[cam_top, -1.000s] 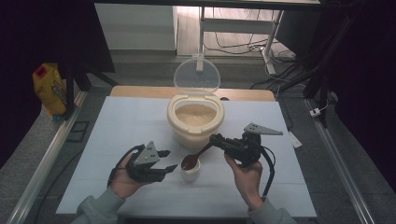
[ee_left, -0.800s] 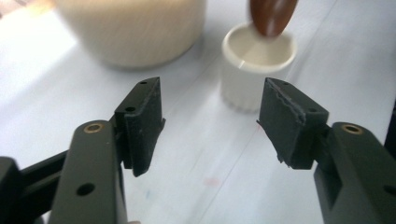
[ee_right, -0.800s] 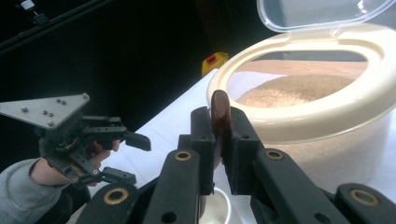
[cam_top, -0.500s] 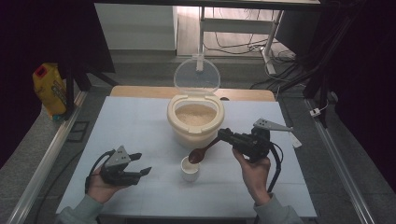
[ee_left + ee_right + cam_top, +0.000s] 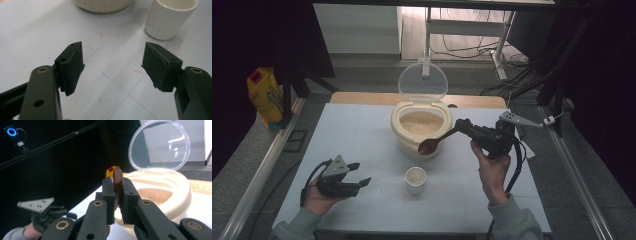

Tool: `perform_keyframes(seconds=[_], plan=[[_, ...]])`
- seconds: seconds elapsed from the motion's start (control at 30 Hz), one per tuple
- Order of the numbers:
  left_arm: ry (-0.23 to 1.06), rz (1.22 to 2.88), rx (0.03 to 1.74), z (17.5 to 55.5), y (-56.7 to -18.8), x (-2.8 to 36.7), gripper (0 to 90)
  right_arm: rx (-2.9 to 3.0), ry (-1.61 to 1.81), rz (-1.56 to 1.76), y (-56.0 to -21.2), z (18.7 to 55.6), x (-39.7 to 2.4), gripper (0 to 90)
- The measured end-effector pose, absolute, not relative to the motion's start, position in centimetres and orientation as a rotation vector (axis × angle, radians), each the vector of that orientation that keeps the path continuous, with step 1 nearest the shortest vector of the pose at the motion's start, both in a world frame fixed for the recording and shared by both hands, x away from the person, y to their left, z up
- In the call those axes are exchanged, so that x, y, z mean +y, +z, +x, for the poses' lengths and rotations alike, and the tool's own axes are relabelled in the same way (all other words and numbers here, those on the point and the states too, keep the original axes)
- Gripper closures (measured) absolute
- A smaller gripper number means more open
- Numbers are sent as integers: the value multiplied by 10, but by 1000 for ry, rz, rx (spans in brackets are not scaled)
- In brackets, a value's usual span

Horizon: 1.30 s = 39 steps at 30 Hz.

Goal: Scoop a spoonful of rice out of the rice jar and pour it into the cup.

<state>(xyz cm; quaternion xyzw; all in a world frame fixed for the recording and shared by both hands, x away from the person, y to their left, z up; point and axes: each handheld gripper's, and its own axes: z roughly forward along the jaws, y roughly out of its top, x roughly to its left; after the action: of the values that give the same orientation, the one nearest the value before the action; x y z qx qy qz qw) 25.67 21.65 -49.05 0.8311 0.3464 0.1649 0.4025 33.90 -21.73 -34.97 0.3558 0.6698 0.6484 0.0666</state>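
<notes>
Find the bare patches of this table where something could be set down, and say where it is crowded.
Free: the table's far left part, left of the rice container; the near strip between the left gripper and the white cup. Crowded: the centre, where the right gripper holds the wooden spoon above the cup beside the container.

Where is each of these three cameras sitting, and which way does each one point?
High view: above the person's side, looking forward and down at the table; both hands and forearms show.
Left gripper view: on the left gripper, looking along its open jaws at the cup.
Right gripper view: on the right gripper, looking past the spoon to the rice container.
Shared: the high view also shows the cup and container.
</notes>
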Motion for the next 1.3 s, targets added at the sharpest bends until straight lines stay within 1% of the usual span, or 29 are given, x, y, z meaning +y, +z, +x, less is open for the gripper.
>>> perform_keyframes(seconds=[0.2,0.47,0.7,1.3], plan=[[412,2103,885,258,-492,219,327,1971,1956,1097,-346,355,-215,832],[415,2121,887,259,-494,220,327,1905,1923,1127,-345,386,-206,832],[414,2136,884,260,-496,219,327,1911,1822,1125,-355,408,-197,832],[407,2137,904,260,-500,223,310,1948,1662,1108,-373,431,-180,832]])
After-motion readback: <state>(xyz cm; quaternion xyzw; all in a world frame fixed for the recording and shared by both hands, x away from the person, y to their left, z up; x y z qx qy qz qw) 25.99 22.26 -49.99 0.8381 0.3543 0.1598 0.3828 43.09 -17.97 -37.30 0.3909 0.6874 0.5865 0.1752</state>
